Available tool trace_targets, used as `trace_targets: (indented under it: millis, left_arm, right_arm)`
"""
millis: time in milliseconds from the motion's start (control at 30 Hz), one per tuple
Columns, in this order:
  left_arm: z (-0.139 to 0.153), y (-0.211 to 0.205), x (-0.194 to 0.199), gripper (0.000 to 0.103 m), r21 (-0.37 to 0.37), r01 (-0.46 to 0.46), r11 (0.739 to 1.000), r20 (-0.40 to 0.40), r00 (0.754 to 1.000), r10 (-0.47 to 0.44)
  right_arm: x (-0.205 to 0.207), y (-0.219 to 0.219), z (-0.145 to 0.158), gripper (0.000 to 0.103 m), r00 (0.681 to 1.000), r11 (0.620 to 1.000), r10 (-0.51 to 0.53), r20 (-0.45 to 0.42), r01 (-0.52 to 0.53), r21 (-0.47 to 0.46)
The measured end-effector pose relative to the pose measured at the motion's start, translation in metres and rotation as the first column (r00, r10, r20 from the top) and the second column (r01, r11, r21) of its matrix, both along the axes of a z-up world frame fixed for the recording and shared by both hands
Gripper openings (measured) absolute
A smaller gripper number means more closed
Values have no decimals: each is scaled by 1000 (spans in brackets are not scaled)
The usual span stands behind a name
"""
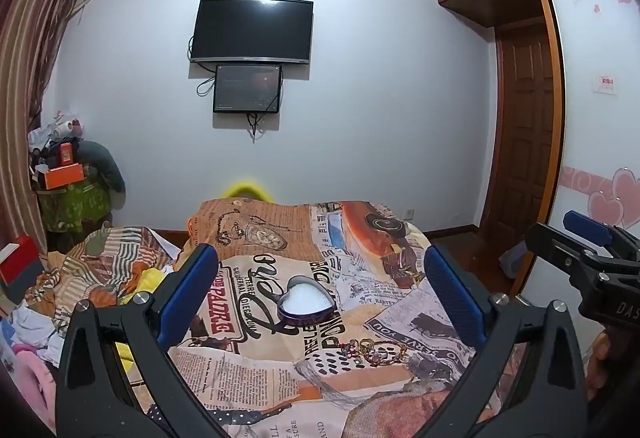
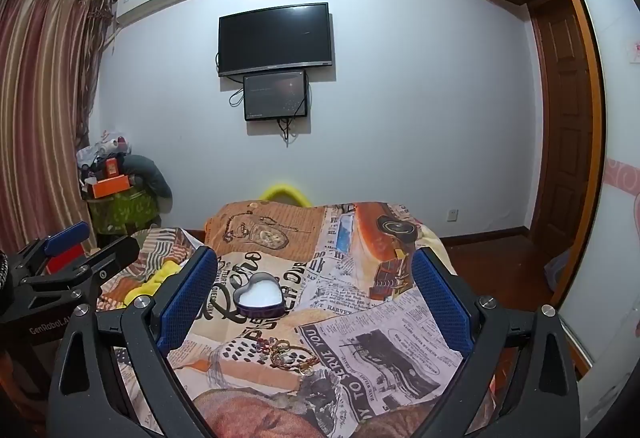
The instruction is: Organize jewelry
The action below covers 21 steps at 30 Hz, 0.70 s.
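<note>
Nothing is sorted yet: the jewelry (image 1: 374, 350) lies in a heap on the bed (image 1: 248, 370), just near of the empty heart box (image 1: 307, 301). Left gripper (image 1: 320, 302) and right gripper (image 2: 316, 302) both hover spread, holding nothing.

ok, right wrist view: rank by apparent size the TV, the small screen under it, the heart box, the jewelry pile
1. TV
2. small screen
3. heart box and jewelry pile: look alike, and they lie nearer the camera, so unranked.
</note>
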<state>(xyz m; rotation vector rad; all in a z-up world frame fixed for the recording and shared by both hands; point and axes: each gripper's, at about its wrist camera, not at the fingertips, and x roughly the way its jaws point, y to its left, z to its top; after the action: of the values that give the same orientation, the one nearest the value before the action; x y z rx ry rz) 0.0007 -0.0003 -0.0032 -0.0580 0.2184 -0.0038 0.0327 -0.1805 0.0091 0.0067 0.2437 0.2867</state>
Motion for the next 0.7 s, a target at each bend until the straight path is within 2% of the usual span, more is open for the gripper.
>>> trace_targets:
  millis: [700]
  left_arm:
    - [-2, 1, 0, 103, 0, 3, 1000, -9, 1000, -3]
  right_arm:
    - [-1, 0, 1, 97, 1000, 1000, 1, -5, -1, 2]
